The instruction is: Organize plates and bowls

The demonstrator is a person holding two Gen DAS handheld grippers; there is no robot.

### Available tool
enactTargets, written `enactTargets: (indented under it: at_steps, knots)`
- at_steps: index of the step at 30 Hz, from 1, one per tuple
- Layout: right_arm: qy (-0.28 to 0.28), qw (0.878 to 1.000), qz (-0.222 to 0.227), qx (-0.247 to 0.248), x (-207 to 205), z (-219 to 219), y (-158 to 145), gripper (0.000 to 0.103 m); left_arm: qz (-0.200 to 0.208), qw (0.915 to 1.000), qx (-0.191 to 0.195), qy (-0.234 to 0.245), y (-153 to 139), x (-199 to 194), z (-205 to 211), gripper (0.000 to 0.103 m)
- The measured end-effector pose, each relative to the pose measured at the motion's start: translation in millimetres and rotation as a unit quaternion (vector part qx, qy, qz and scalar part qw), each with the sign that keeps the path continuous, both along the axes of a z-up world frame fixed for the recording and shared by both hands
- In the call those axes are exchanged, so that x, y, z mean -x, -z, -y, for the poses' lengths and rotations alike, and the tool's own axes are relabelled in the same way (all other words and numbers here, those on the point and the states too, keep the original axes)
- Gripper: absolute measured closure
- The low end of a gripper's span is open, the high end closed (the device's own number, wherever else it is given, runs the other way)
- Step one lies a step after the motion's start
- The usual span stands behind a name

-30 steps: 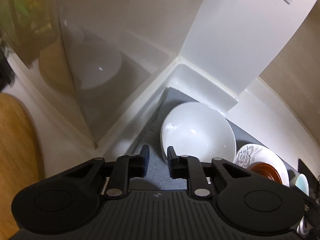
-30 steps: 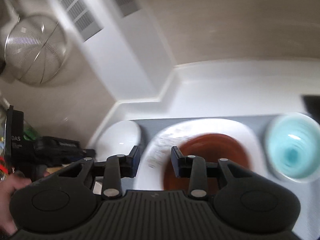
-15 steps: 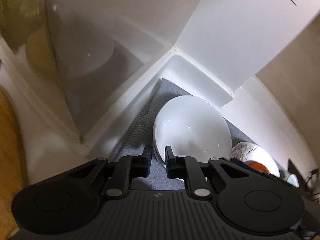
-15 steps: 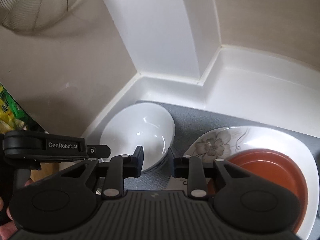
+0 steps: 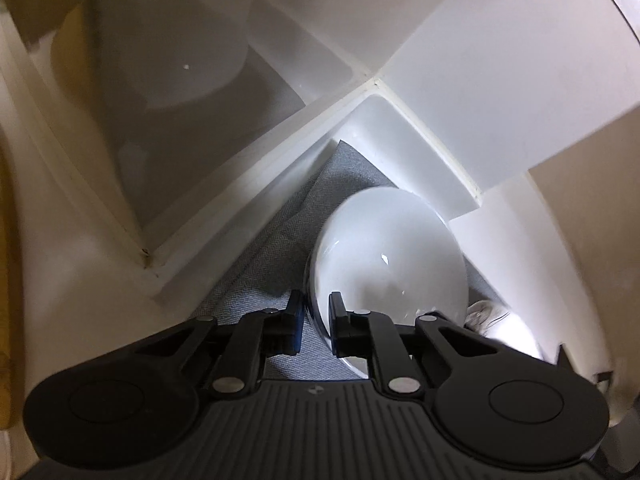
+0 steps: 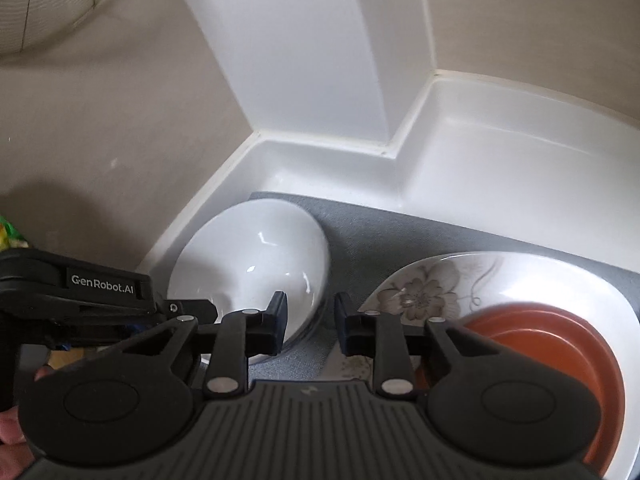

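Note:
A white bowl (image 5: 388, 260) sits on a grey mat (image 5: 260, 264) in the corner of a white counter. My left gripper (image 5: 315, 318) is shut on its near rim, one finger inside and one outside. In the right wrist view the same bowl (image 6: 256, 264) lies at the left, and my right gripper (image 6: 311, 318) straddles its right rim. Those jaws are closing; the left finger is over the inner wall, while a strip of mat shows between the right finger and the bowl. The left gripper (image 6: 206, 312) reaches the bowl from the left.
A floral plate (image 6: 424, 296) carrying red-brown dishes (image 6: 540, 352) lies just right of the bowl, also glimpsed as a floral plate (image 5: 492, 316) in the left wrist view. White walls (image 6: 320, 160) hem the corner. A mesh strainer (image 6: 40, 0) hangs top left. A hand (image 6: 8, 432) shows at the lower left.
The left gripper sank onto the bowl's near rim and its jaws narrowed. The right gripper swung left from over the red-brown dishes to the bowl's right rim, its jaws narrowing.

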State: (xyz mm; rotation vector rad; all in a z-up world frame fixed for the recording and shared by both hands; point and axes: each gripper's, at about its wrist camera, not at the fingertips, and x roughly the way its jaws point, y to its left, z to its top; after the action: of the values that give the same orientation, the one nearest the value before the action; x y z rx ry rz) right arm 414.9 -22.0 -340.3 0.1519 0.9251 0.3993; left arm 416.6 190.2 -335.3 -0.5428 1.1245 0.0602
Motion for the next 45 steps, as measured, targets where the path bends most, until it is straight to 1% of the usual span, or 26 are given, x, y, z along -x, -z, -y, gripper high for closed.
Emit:
enactTargets:
  at_steps: [2, 8, 12, 16, 18, 23, 27, 29, 32, 35, 38, 41, 45]
  knots:
    - [0.001, 1.000, 0.001, 0.008, 0.0, -2.9, -0.8, 0.089, 0.000, 0.9999, -0.016, 0.005, -2.5, 2.6, 4.1, 0.089]
    - [0.002, 1.000, -0.007, -0.013, 7.0, 0.9, -1.4, 0.090, 0.003, 0.9986, -0.051, 0.017, -9.5, 14.2, 12.5, 0.089]
    - [0.008, 1.000, -0.001, -0.027, 18.7, 7.7, -7.9, 0.090, 0.005, 0.9982, -0.056, 0.022, -19.4, 21.0, 18.9, 0.089]
    - [0.025, 0.999, 0.021, -0.040, 38.3, 24.4, -24.0, 0.090, 0.023, 0.9972, -0.058, 0.040, -42.9, 33.1, 32.1, 0.089]
    - [0.035, 0.998, 0.031, -0.045, 48.8, 37.3, -33.1, 0.090, 0.033, 0.9962, -0.061, 0.052, -54.3, 38.6, 45.0, 0.089]
    - [0.076, 0.994, 0.054, -0.054, 77.9, 83.7, -58.5, 0.089, 0.051, 0.9938, -0.042, 0.089, -77.5, 47.9, 87.7, 0.089]
    - [0.111, 0.990, 0.080, -0.035, 102.8, 124.5, -76.9, 0.088, 0.074, 0.9862, -0.042, 0.142, -94.3, 48.9, 137.3, 0.089]
    - [0.139, 0.986, 0.086, -0.035, 114.4, 148.6, -84.1, 0.088, 0.075, 0.9829, -0.032, 0.165, -97.9, 45.5, 163.2, 0.090]
    - [0.181, 0.979, 0.090, -0.025, 128.4, 184.9, -90.0, 0.088, 0.061, 0.9772, -0.007, 0.203, -97.1, 37.1, 202.0, 0.090]
    - [0.218, 0.973, 0.078, -0.023, 134.5, 221.4, -86.0, 0.088, 0.040, 0.9717, 0.006, 0.233, -90.0, 30.8, 239.4, 0.090]
    - [0.242, 0.969, 0.049, -0.026, 130.9, 252.4, -72.7, 0.088, 0.007, 0.9665, 0.003, 0.256, -72.0, 22.7, 273.7, 0.090]
    - [0.264, 0.963, 0.030, -0.036, 128.6, 274.4, -55.2, 0.088, -0.026, 0.9626, 0.006, 0.270, -55.9, 14.9, 293.3, 0.090]
    - [0.280, 0.959, 0.014, -0.054, 124.0, 296.1, -36.1, 0.088, -0.038, 0.9574, -0.010, 0.286, -39.4, 3.4, 312.7, 0.090]
